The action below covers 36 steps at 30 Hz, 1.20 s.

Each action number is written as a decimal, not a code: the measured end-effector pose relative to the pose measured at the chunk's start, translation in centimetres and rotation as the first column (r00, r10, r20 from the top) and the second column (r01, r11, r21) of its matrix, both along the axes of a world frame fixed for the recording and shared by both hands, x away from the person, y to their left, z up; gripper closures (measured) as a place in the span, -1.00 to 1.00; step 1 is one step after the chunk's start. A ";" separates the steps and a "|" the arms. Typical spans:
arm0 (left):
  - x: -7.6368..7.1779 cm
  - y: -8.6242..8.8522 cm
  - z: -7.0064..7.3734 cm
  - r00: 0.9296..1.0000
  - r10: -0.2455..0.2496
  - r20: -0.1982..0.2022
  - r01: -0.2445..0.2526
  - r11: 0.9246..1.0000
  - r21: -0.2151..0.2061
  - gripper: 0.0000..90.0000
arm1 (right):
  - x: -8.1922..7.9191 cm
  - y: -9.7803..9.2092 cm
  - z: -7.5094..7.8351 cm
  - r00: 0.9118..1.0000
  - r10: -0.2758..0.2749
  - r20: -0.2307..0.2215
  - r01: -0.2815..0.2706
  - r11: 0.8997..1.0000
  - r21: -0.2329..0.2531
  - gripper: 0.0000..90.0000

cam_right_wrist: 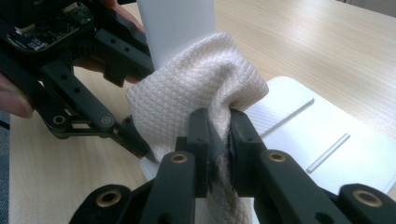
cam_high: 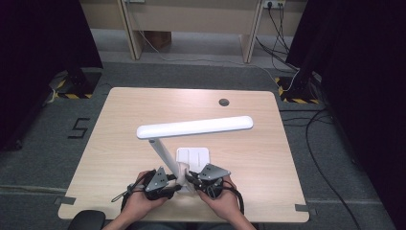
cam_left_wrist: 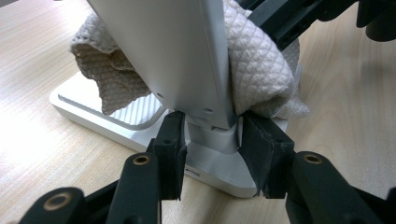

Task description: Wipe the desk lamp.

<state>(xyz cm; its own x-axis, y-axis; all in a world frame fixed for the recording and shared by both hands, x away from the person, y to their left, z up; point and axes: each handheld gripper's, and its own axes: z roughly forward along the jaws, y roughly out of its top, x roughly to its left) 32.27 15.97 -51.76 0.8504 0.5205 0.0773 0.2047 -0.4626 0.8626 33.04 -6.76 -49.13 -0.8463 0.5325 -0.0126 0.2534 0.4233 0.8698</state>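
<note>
- Two claws work low at the near edge of the bench [cam_high: 119,124], both at the foot of a white desk lamp [cam_high: 194,127].
- My left claw [cam_high: 165,184] sits to the left of the lamp's slanted stem, with my left hand [cam_high: 139,199] wrapped around it from behind.
- In the left gripper view its jaws stand partly apart, one pad on each side of the stem's lower joint [cam_left_wrist: 212,135], pressed against it just above the lamp's flat base [cam_left_wrist: 112,123].
- Behind that stem, a quilted white cloth [cam_left_wrist: 261,70] is bunched up against the stem's far side, over the base.
- My right claw [cam_high: 198,181] comes in from the right of the stem, carried by my right hand [cam_high: 222,201], and nearly meets the left claw at the stem.
- In the right gripper view its jaws are almost closed, pinching a fold of the cloth [cam_right_wrist: 201,88] between the pads; the bunched cloth is pressed against the stem [cam_right_wrist: 177,28].
- Right of the cloth, the lamp's base [cam_right_wrist: 336,140] lies flat on the bench.
</note>
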 end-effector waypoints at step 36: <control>-0.8 2.5 7.9 0.990 0.116 0.085 -0.096 0.973 -0.211 0.00 | -0.8 -0.1 -0.2 0.997 -0.032 -0.070 0.024 0.992 -0.121 0.81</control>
<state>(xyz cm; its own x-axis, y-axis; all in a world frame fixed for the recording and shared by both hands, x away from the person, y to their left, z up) 31.50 18.46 -43.84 0.7835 0.6202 0.0381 0.1543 -0.2535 0.9550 32.27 -6.85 -49.35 -0.8320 0.5544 -0.0178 0.3265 0.5155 0.7923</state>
